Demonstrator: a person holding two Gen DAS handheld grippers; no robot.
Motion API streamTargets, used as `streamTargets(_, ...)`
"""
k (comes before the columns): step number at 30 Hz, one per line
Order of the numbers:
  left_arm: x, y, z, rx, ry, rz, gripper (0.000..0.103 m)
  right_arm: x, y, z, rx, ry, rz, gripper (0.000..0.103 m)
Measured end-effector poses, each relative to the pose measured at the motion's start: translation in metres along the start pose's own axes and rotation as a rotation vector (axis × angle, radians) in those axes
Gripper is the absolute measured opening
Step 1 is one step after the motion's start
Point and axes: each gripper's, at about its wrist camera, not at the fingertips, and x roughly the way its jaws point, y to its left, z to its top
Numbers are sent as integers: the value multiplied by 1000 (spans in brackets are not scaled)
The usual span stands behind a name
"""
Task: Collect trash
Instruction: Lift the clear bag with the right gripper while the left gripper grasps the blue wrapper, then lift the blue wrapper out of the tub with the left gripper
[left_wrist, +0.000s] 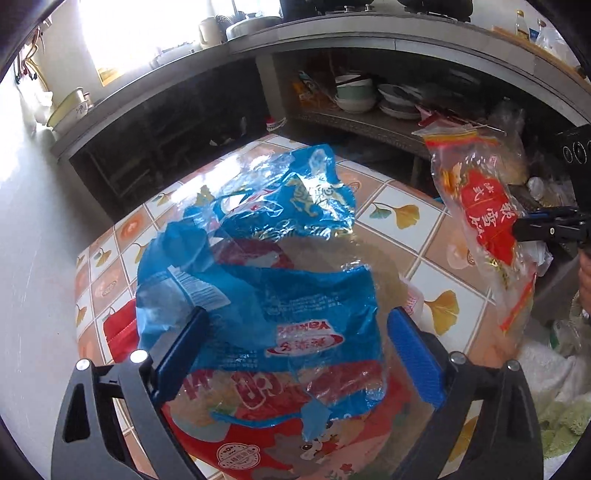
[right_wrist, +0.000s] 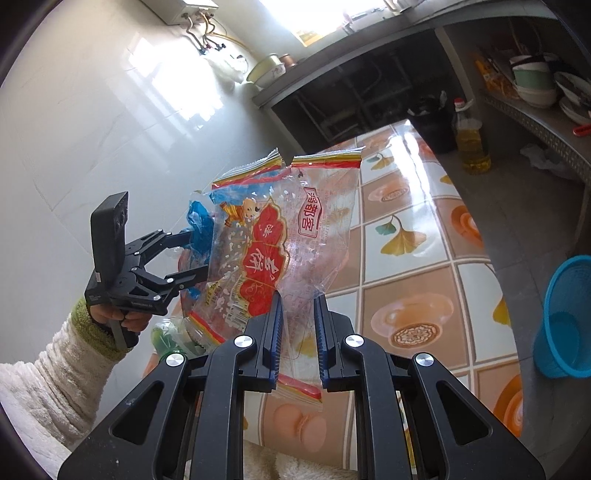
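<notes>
Blue wrapper (left_wrist: 258, 266), thin, light and crinkly, lay on the tiled table (left_wrist: 399, 214) at frame centre between the spread left gripper (left_wrist: 299, 354), best pinched at a raised fold, while the right gripper (right_wrist: 298, 332) pinched the red wrapper (right_wrist: 266, 251).

tabletop (right_wrist: 413, 236): glossy tile-pattern cover, ginkgo leaves and round orange motifs, set against a white tiled wall
blue wrapper (left_wrist: 258, 266): crumpled, lying on the tabletop, half over a red printed bag
red bag (left_wrist: 258, 435): flat on the tabletop at its near edge
red item (left_wrist: 120, 328): on the tabletop beside the wall, partly under the blue wrapper
floor (right_wrist: 524, 206): grey; oil bottle (right_wrist: 471, 144) upright beyond the tabletop's far end, blue basket (right_wrist: 563, 317) at its side
</notes>
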Motion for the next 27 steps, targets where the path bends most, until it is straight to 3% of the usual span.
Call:
streamTargets(2,0,-4,1,26,-3,24,85,1,-2,0,10,3,0,15)
streamTargets(6,-1,-12,1,51,1,34,61,1,-3,0,18,3,-1,15)
streamTargets(18,-16,-2,-2,-25,-28,-7,6,-7,1,-2,0,-17,-2,15)
streamTargets(21,-22,-3,-2,-23,-51,14,0,-10,2,-2,-4,-25,-4,15)
streamTargets(27,-38,-5,0,-4,-113,72,0,-18,4,-4,-11,-37,-11,15)
